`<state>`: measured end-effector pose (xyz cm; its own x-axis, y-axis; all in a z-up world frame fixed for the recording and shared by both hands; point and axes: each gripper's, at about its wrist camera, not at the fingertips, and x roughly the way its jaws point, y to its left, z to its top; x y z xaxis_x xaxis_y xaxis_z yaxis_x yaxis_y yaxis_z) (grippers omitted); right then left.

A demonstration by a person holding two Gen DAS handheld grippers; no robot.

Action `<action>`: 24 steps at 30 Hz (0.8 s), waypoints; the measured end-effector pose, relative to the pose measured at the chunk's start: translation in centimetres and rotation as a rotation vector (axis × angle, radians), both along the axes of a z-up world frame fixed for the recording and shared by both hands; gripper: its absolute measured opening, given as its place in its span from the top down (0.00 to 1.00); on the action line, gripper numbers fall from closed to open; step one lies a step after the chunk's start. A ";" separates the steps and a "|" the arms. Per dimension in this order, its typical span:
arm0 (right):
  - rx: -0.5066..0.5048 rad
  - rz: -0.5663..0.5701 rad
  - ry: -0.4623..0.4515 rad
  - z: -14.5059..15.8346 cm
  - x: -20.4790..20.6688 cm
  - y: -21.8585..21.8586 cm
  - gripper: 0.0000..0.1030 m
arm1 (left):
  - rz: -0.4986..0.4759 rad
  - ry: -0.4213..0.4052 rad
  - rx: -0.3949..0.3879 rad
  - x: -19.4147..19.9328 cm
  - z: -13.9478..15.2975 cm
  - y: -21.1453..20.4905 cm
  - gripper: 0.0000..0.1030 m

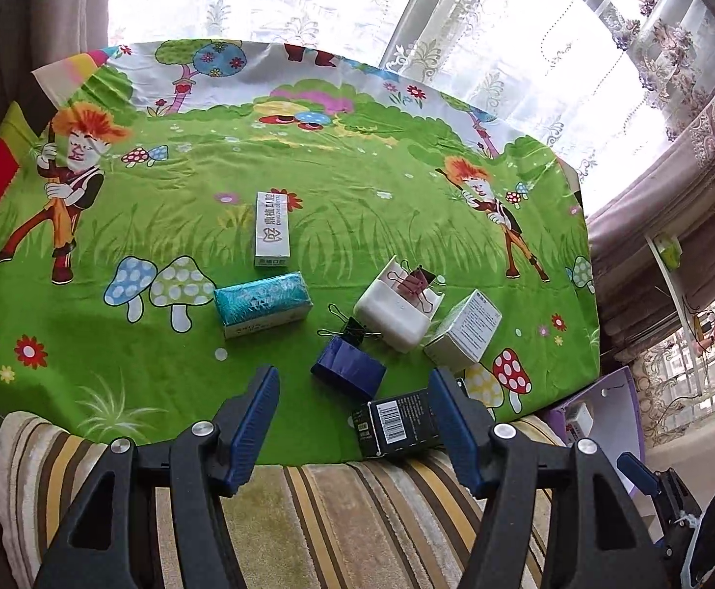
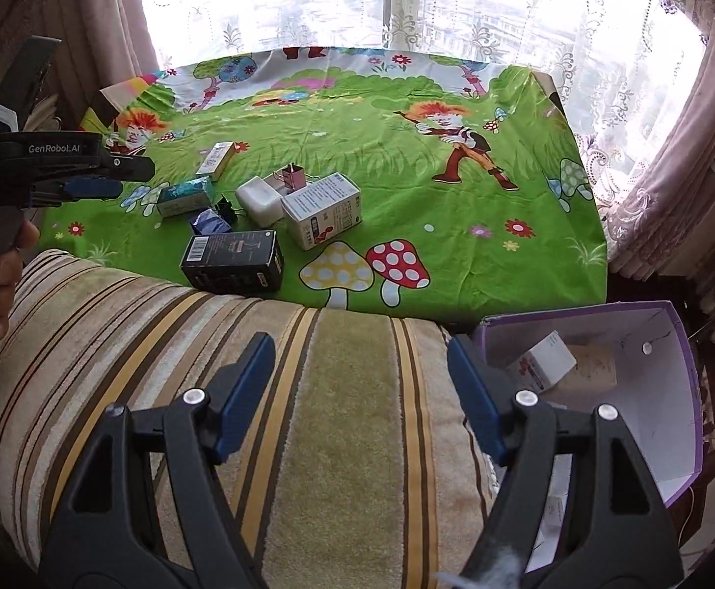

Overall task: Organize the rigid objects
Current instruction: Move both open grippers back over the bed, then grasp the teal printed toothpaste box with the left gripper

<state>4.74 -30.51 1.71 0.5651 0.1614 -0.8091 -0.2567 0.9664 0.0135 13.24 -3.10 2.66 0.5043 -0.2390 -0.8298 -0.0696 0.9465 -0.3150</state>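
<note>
**Small boxes clustered near the cloth's front edge, both tongs spread and empty**

A black box (image 1: 399, 424) with a barcode lies at the front edge of the cartoon-printed green cloth (image 1: 308, 181), partly over the striped cushion (image 2: 308, 392). Just behind it sits a dark blue packet (image 1: 347, 367), with a black binder clip (image 1: 352, 326) touching its far side. A white open container (image 1: 396, 311) holding a pink binder clip (image 1: 418, 280) stands beside a white printed carton (image 1: 465, 326). Toward the cloth's left edge lie a teal packet (image 1: 261, 302) and, farther back, a tall white box (image 1: 271, 228).

The left gripper (image 1: 355, 390) hovers over the front edge, jaws spread, nothing between them. The right gripper (image 2: 359, 361) hangs above the cushion, jaws likewise spread and empty. Off the cloth's front right corner, a purple-edged box (image 2: 671, 358) holds a few small cartons (image 2: 546, 361).
</note>
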 end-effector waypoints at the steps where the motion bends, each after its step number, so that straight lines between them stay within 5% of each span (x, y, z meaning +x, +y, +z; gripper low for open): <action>1: 0.001 0.008 0.004 -0.1 0.2 0.3 0.27 | 0.007 0.007 0.011 0.5 -0.2 0.3 0.34; 10: -0.045 0.090 0.035 -1.1 1.9 3.7 0.26 | 0.141 0.163 -0.027 5.2 -4.7 3.5 0.18; 18: -0.070 0.136 0.046 -1.7 2.8 6.1 0.26 | 0.231 0.248 -0.048 8.0 -7.9 4.1 0.18; 24: -0.050 0.154 0.073 -2.2 4.1 7.6 0.26 | 0.237 0.279 0.008 9.1 -9.2 3.4 0.16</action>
